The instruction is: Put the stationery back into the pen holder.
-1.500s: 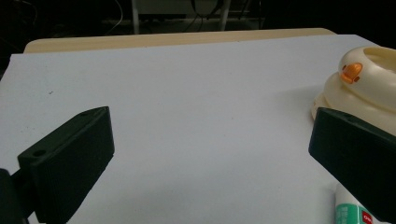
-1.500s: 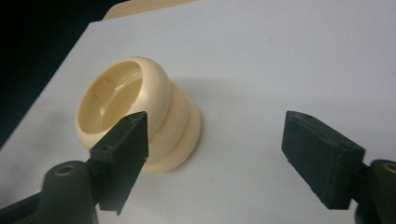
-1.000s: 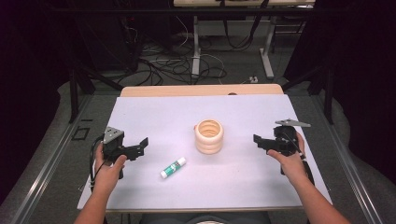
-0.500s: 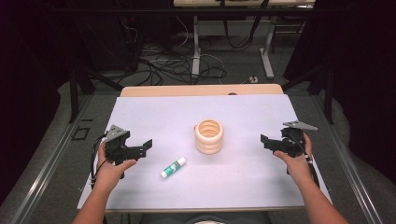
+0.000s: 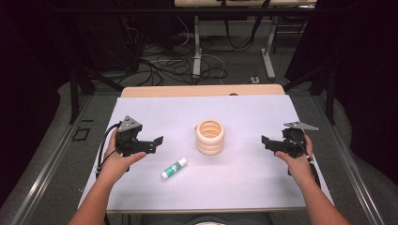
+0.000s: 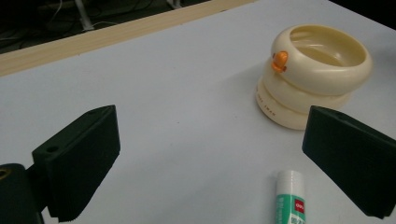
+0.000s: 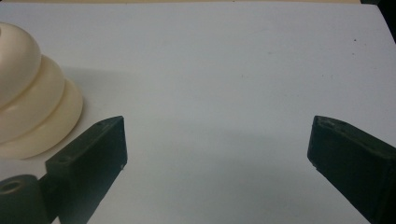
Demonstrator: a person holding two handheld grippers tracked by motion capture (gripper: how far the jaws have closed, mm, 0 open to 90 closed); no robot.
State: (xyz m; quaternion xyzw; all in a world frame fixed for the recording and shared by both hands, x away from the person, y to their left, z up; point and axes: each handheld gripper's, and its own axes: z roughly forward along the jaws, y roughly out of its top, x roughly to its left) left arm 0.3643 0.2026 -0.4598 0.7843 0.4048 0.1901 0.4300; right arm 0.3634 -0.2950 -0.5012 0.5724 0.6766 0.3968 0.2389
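Two grippers sit at opposite sides of the white table, with wide bare surface around both. A cream stack of rings stands upright near the middle, well apart from every edge; in the left gripper view it shows a small orange duck bill on its upper ring. A glue stick with a green label lies flat, front-left of the stack, apart from it and tilted diagonally toward the near-left. The far edge of the table is a bare wooden strip.

The left gripper is held low over the table's left part, pointing right toward the stack, its fingers spread wide apart with nothing between them; the glue stick's white cap lies just ahead of them. The left hand grips it from behind, forearm coming in from the near edge.

The right gripper is near the right edge, pointing left at the stack, its fingers also wide apart and empty over bare table. The right hand holds it, wrist near the table's right edge.
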